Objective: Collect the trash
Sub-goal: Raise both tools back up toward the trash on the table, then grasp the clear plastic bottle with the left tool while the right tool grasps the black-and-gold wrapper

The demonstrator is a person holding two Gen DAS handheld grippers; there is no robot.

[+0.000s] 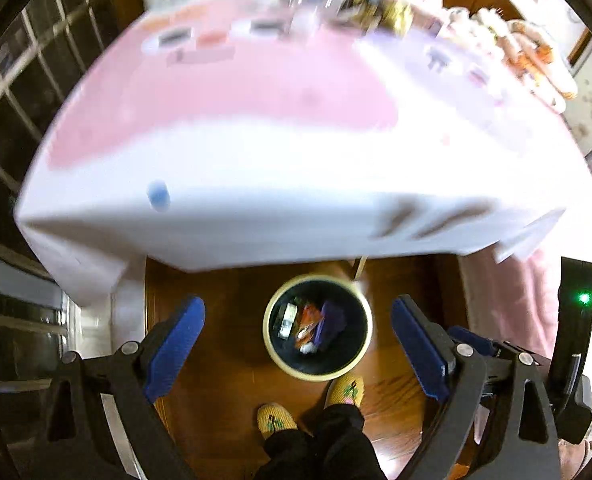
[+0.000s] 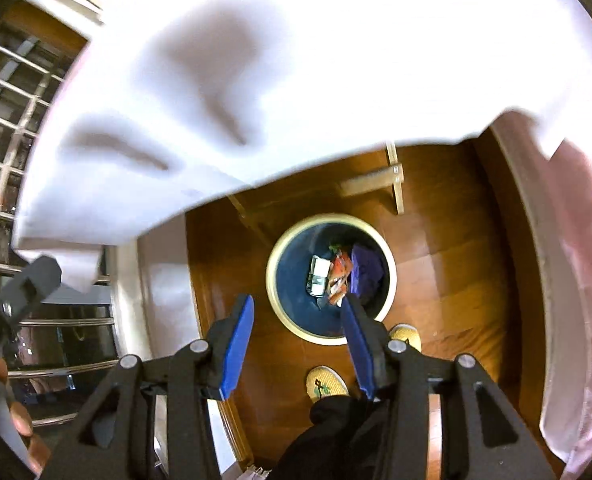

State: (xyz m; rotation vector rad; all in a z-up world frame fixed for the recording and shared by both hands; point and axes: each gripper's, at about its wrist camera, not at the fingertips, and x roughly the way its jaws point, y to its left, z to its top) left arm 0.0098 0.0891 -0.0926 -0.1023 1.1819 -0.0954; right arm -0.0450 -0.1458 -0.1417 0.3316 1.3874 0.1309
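A round trash bin (image 1: pixel 271 354) with a cream rim and a dark inside stands on the wooden floor, just in front of the table. In it lie a purple wrapper (image 1: pixel 331 322), an orange wrapper (image 1: pixel 306 320) and a small white carton (image 1: pixel 286 320). High above it, my left gripper (image 1: pixel 298 306) points down with its blue pads wide open and nothing between them. In the right wrist view the same bin (image 2: pixel 271 280) shows the purple wrapper (image 2: pixel 366 270) and the carton (image 2: pixel 320 276). My right gripper (image 2: pixel 298 303) hangs over its near rim, open and empty.
A table under a white and pink cloth (image 1: pixel 256 152) fills the upper part of both views, blurred. A small blue thing (image 1: pixel 158 196) lies near its front edge and several packages (image 1: pixel 360 6) at its far end. A person's yellow slippers (image 1: pixel 276 422) stand beside the bin.
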